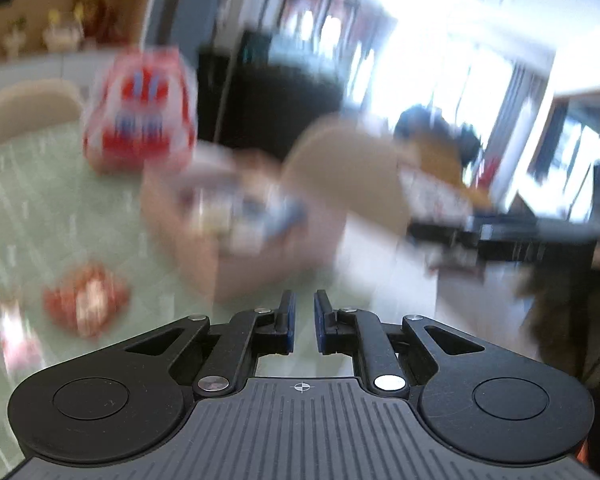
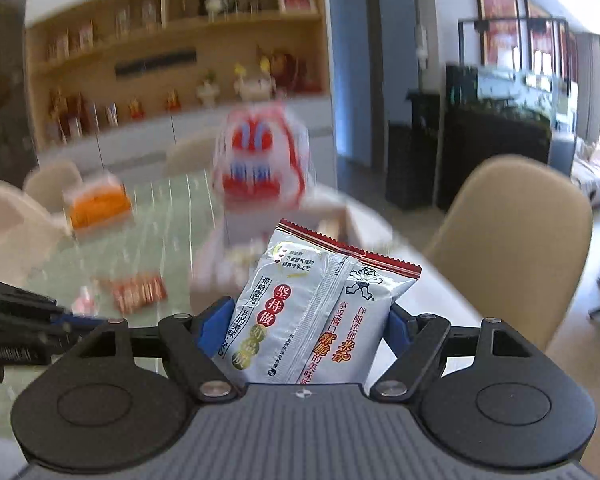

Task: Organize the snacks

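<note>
A silver snack packet (image 2: 316,312) is clamped in the right tool (image 2: 312,320); the left tool (image 1: 304,320) is closed, empty. Red packets (image 1: 86,304) and a cardboard box (image 1: 236,236) are spread on the green glass surface (image 1: 52,200), backed by wooden shelves (image 2: 172,52).

Beige chair (image 2: 512,248) beside the green glass table (image 2: 168,216); wooden wall shelves (image 2: 172,60) with ornaments; dark cabinet (image 2: 496,156) behind.

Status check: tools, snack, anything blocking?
Left tool shut, empty. Right tool clamped on silver snack packet. Cardboard box ahead; nothing blocking.
</note>
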The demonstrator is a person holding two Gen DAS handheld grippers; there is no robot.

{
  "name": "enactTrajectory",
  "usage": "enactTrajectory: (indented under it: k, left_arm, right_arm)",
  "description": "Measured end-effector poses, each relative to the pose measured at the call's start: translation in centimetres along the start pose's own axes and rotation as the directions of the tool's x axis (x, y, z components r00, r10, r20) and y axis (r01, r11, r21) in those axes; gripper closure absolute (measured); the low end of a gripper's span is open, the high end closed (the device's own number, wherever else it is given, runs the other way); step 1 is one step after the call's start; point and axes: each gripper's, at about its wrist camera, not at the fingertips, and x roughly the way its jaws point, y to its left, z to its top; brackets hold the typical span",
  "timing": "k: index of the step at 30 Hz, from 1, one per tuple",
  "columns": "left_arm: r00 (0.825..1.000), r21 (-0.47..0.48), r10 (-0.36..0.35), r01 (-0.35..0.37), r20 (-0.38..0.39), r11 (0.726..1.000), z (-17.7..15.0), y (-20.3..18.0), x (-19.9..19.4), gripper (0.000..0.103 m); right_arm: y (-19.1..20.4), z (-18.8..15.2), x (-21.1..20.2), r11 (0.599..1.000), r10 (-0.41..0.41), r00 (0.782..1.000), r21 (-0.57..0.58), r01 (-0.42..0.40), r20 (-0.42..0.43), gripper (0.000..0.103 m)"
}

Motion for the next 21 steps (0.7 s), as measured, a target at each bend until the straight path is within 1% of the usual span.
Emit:
enactTrajectory:
  k: [2,3,4,5,6,7,9,10,11,12,13,14,16,17,19,21]
  left_arm:
    - [0.995,0.043,0.039,-0.043,0.093,0.998,3.3,-0.8,-0.1,0.089]
    - [0.992,0.055,0.055,-0.061,0.112,0.997,4.5,-0.9,0.3,0.089]
    - [0.992,0.051,0.064,-0.070,0.105,0.996,5.4,-0.9,1.0,0.089]
    - [0.995,0.036,0.069,-0.071,0.072,0.997,5.9,-0.8,2.0,0.089]
    - [0.996,0.026,0.076,-0.077,0.037,0.997,5.8,-0.8,2.7,0.089]
    - [0.996,0.042,0.093,-0.093,0.001,0.995,5.1,-1.1,3.4,0.089]
    - [0.993,0.107,0.110,-0.104,-0.051,0.989,2.9,-1.8,4.0,0.089]
    - [0.991,0.139,0.096,-0.083,-0.095,0.987,1.3,-2.1,4.2,0.089]
    - [0.987,0.141,0.079,-0.059,-0.142,0.988,-0.2,-2.0,4.3,0.089]
    - [0.979,0.127,0.062,-0.038,-0.196,0.991,-1.6,-1.9,4.6,0.089]
    - [0.967,0.106,0.049,-0.022,-0.250,0.994,-3.0,-1.7,4.7,0.088]
    - [0.959,0.101,0.048,-0.020,-0.280,0.995,-4.2,-1.6,4.6,0.087]
    - [0.945,0.127,0.077,-0.038,-0.317,0.991,-5.9,-2.0,4.5,0.087]
    - [0.940,0.156,0.099,-0.050,-0.327,0.986,-6.6,-2.5,4.3,0.087]
    - [0.936,0.201,0.134,-0.070,-0.325,0.977,-7.3,-3.2,4.0,0.087]
    - [0.925,0.260,0.183,-0.097,-0.333,0.961,-8.0,-4.2,4.1,0.086]
  right_arm:
    - [-1.0,2.7,0.2,1.000,0.019,0.999,0.016,-0.020,0.042,0.026]
    - [-1.5,3.8,0.5,0.999,0.022,0.998,0.026,-0.024,0.054,0.026]
    - [-2.2,4.9,1.1,0.999,0.030,0.998,0.040,-0.032,0.060,0.026]
    - [-2.7,5.4,1.6,0.998,0.036,0.998,0.055,-0.040,0.058,0.026]
    - [-3.1,5.6,2.2,0.997,0.039,0.998,0.072,-0.043,0.048,0.026]
    - [-3.5,5.4,2.8,0.996,0.043,0.999,0.081,-0.045,0.032,0.026]
    - [-3.6,3.6,3.6,0.995,0.076,0.997,0.066,-0.075,-0.012,0.026]
    - [-3.4,2.3,4.0,0.995,0.084,0.996,0.054,-0.082,-0.040,0.026]
    - [-3.1,0.7,4.5,0.996,0.081,0.994,0.042,-0.078,-0.075,0.026]
    - [-2.9,-1.0,5.0,0.996,0.081,0.990,0.030,-0.078,-0.117,0.026]
    - [-2.6,-2.5,5.4,0.996,0.088,0.985,0.024,-0.085,-0.149,0.026]
    - [-2.4,-4.0,5.7,0.995,0.098,0.979,0.022,-0.095,-0.182,0.026]
    - [-1.9,-6.5,6.0,0.996,0.093,0.970,0.008,-0.094,-0.224,0.026]
    - [-1.7,-7.6,6.1,0.997,0.070,0.969,-0.010,-0.074,-0.238,0.026]
    - [-1.2,-9.1,6.0,0.999,0.026,0.969,-0.038,-0.036,-0.244,0.025]
    - [-1.2,-10.2,5.6,0.999,0.022,0.971,-0.022,-0.029,-0.237,0.022]
